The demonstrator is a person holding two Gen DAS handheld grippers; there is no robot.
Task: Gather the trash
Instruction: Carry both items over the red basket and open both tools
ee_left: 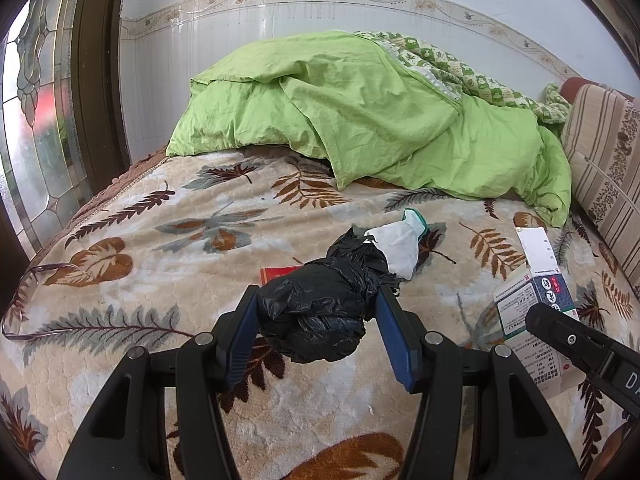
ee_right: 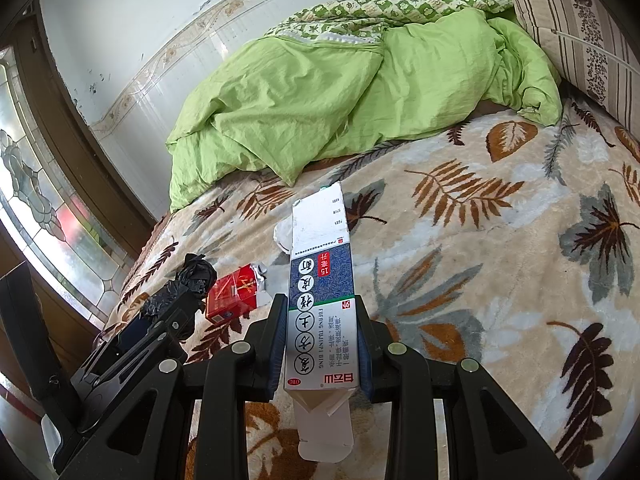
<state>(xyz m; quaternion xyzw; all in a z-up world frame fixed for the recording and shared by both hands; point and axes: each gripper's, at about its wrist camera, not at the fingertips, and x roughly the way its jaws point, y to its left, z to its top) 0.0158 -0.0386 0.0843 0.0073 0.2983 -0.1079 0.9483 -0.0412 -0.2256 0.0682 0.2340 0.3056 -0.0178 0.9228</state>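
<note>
While I hold both loads above the leaf-patterned blanket [ee_left: 152, 216], my left gripper [ee_left: 318, 300] is clamped on a crumpled black plastic bag [ee_left: 320, 312] and my right gripper [ee_right: 320, 336] is clamped on a long medicine box [ee_right: 320, 292], its open flaps hanging below the pads. More trash lies on the bed: a red cigarette pack [ee_right: 232, 296] near the bag, and a white glove [ee_left: 396, 244] with a green cuff just beyond it.

I think the bag is the riskier grip; it is soft and slippery, so it could sag out if my pads loosen. The box is thin card, and squeezing harder could crush it or let it pivot. My two grippers sit close together, so swinging either one might knock the other's load.

From the left wrist view the bag hides most of the cigarette pack. I cannot tell whether the bag or box holds anything, and the green quilt [ee_left: 360, 120] could cover more litter. No bin is visible.
</note>
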